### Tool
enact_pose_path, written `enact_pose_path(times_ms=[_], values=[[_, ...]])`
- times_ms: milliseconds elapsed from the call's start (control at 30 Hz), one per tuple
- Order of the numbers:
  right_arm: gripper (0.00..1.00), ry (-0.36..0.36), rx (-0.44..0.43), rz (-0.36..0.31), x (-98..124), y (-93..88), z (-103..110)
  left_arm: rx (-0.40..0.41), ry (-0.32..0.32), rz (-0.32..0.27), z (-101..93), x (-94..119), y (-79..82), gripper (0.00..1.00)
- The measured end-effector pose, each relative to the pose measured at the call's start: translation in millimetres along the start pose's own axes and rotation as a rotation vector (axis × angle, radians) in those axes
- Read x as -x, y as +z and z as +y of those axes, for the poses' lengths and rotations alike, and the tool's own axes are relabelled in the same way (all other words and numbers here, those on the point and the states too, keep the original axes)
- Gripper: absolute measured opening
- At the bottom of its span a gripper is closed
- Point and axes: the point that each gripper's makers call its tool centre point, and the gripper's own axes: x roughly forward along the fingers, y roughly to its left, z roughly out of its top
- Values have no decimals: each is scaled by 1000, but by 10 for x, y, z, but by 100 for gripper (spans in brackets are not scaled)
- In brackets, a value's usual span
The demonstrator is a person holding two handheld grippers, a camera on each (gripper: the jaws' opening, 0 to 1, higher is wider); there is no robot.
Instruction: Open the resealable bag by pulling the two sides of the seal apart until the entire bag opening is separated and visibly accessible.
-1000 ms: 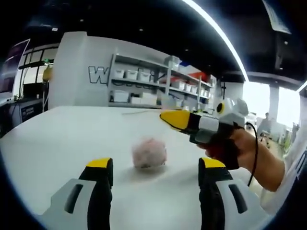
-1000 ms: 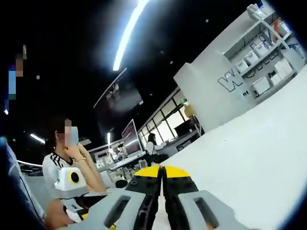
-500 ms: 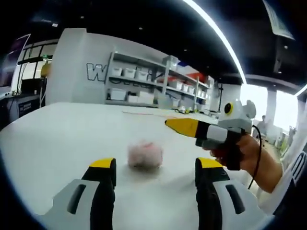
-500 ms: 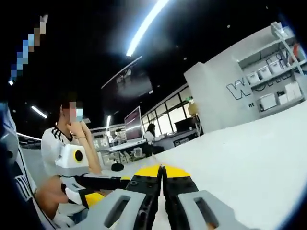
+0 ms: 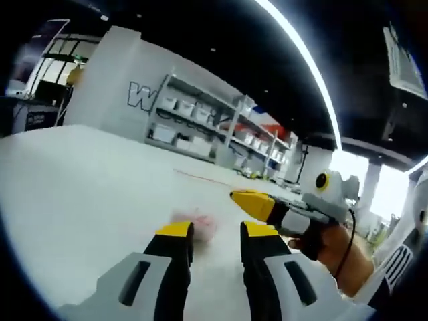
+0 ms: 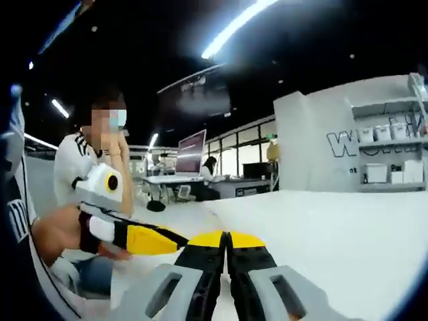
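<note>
1. On the white table (image 5: pixel 73 180), the pinkish crumpled bag (image 5: pixel 200 224) lies just beyond the left gripper (image 5: pixel 217 231), whose jaws stand narrowly parted with nothing between them.
2. Beside it, the right gripper (image 5: pixel 249 198) is clenched, jaws pressed together and empty (image 6: pixel 226 235).
3. Neither touches the bag; the seal looks unopened, so the whole pull remains.

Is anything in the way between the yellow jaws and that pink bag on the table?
Nothing visible blocks it. In the left gripper view the pink bag lies on the white table just beyond the left gripper, seen between its jaws. The right gripper hangs off to one side.
</note>
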Motion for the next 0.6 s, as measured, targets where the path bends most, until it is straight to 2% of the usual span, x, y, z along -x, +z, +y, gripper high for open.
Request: enact_pose_path(times_ms=[133, 267, 367, 500, 600], values=[[0, 5, 122, 19, 6, -40, 84, 130, -24, -45, 4, 36, 70, 16], [0, -2, 177, 33, 9, -82, 110, 221, -38, -36, 21, 39, 13, 10], [0, -14, 218, 40, 24, -104, 107, 312, -52, -43, 17, 36, -16, 9], [0, -17, 348, 48, 43, -116, 146, 422, -77, -56, 44, 34, -9, 9], [0, -14, 432, 57, 51, -144, 198, 471, -81, -67, 4, 39, -62, 10]])
